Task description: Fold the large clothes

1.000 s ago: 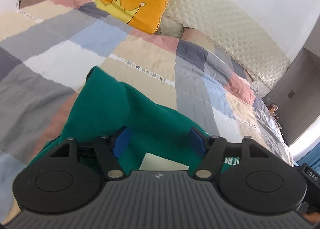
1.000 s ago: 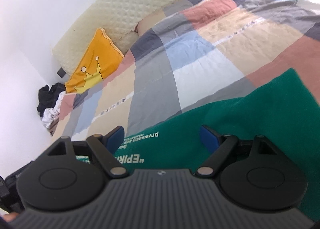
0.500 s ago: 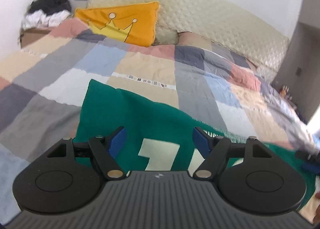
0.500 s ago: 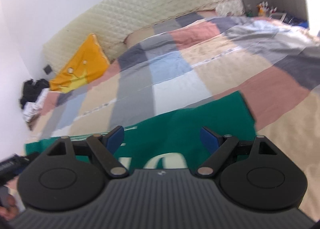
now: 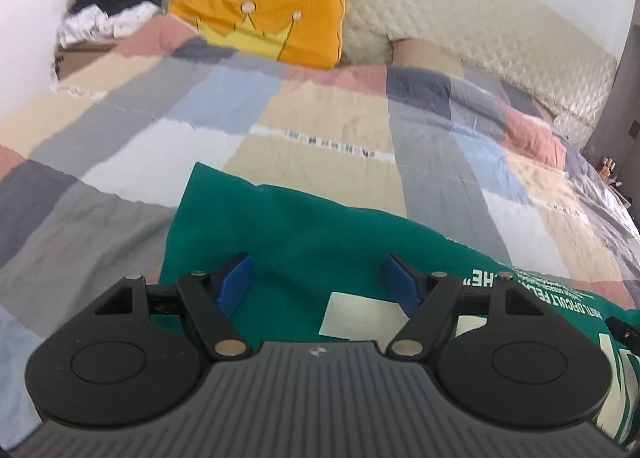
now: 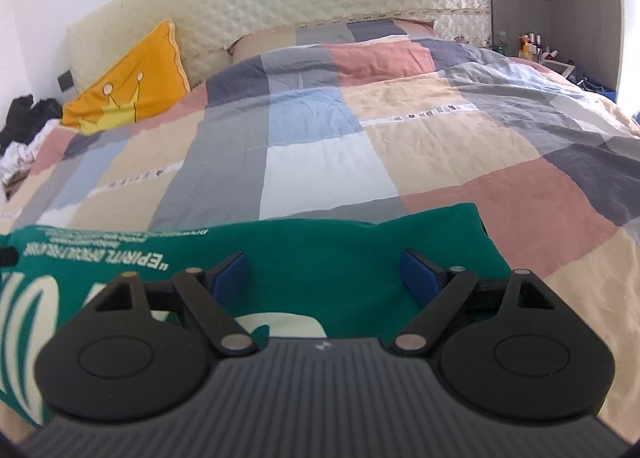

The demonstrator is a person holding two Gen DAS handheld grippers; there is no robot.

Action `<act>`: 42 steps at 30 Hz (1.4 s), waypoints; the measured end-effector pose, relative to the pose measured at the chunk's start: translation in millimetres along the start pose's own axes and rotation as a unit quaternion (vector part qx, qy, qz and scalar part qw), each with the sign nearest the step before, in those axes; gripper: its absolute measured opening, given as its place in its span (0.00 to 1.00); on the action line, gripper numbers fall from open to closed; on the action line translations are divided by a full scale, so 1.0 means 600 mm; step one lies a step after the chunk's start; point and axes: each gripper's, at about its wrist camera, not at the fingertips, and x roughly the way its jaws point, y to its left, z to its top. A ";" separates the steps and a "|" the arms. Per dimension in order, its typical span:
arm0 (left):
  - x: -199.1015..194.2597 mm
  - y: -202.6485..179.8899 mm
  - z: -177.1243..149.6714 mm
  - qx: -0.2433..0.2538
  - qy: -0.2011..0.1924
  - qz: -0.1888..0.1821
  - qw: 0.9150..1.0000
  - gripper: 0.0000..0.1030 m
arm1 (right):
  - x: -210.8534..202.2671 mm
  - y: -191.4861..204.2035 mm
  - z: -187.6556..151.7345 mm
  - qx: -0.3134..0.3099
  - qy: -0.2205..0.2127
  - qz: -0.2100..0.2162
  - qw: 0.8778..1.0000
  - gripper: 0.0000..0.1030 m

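A: How did the shirt [image 5: 304, 234] look likely to handle?

B: Soft and light, I'd judge. A green knit that sagged and creased over the quilt [image 5: 328, 130], so it would drape from any pinch and not hold a line by itself. Not slippery, not fragile.

A: Where was it?

B: Spread on the quilt at the end away from the yellow pillow [image 5: 276, 30], print side up, right under both grippers.

A: Best place to take it?

B: The far edge nearest the pillow. One corner [image 5: 200, 174] for the left gripper [image 5: 320, 282], the other corner [image 6: 468, 214] for the right gripper [image 6: 328, 278], so the fold would stay even.

A: Were they holding anything?

B: No. Both stood spread wide above the cloth, blue pads clear of it, nothing pinched.

A: What had changed from a second before?

B: Then the left view showed the shirt bunched into a ridge and both views sat tilted. Now the cloth lay flatter, with its far edge straight across, and both cameras looked squarely toward the pillow. The jaws had stayed about as wide apart.
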 end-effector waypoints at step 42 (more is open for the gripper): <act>-0.226 -0.031 -0.131 0.023 -0.012 -0.114 0.993 0.77 | -0.206 0.024 -0.057 0.138 -0.029 0.084 0.986 0.83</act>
